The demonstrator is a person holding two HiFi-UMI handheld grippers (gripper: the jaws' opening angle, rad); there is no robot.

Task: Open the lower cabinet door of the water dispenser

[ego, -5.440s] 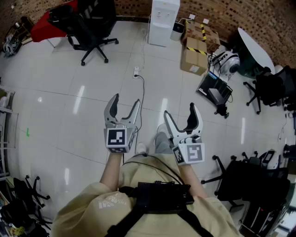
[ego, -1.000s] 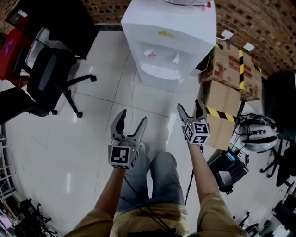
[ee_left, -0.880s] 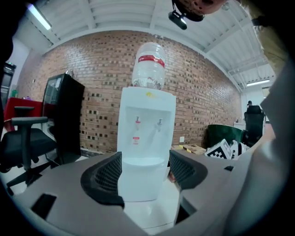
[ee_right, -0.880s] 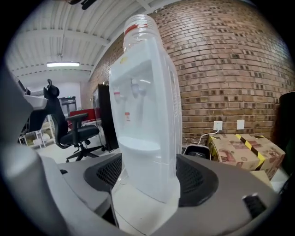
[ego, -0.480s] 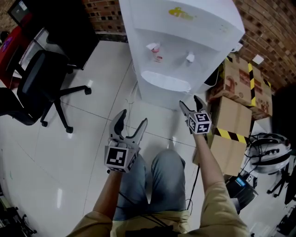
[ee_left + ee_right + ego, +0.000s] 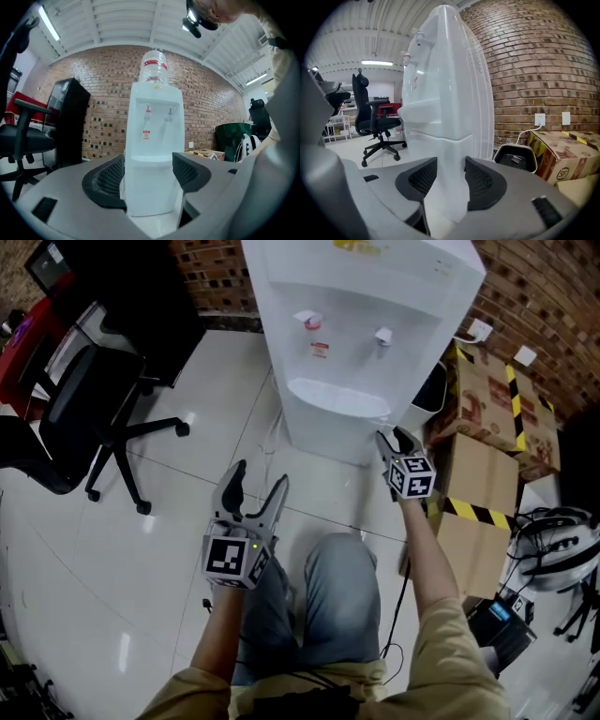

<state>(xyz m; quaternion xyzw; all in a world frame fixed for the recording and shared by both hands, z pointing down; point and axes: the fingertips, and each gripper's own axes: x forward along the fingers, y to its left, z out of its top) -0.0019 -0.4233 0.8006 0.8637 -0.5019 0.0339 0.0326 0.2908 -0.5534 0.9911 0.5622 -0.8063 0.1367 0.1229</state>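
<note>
R gripper (image 6: 392,437) closing w/ the corner of the white plastic water dispenser (image 6: 375,296) between its jaws; we can't confirm pad contact. L gripper (image 6: 258,474) open, empty, well back. Lower cabinet door (image 6: 151,187) mostly hidden under the white drip shelf (image 6: 337,399) in head view.

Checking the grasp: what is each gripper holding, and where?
Left gripper: nothing. Right gripper: jaws closing around the water dispenser's lower front corner, not clamped yet.

Left gripper's (image 6: 258,474) fingers spread; right gripper's (image 6: 392,437) fingers closing about the dispenser's corner (image 6: 451,140).
</note>
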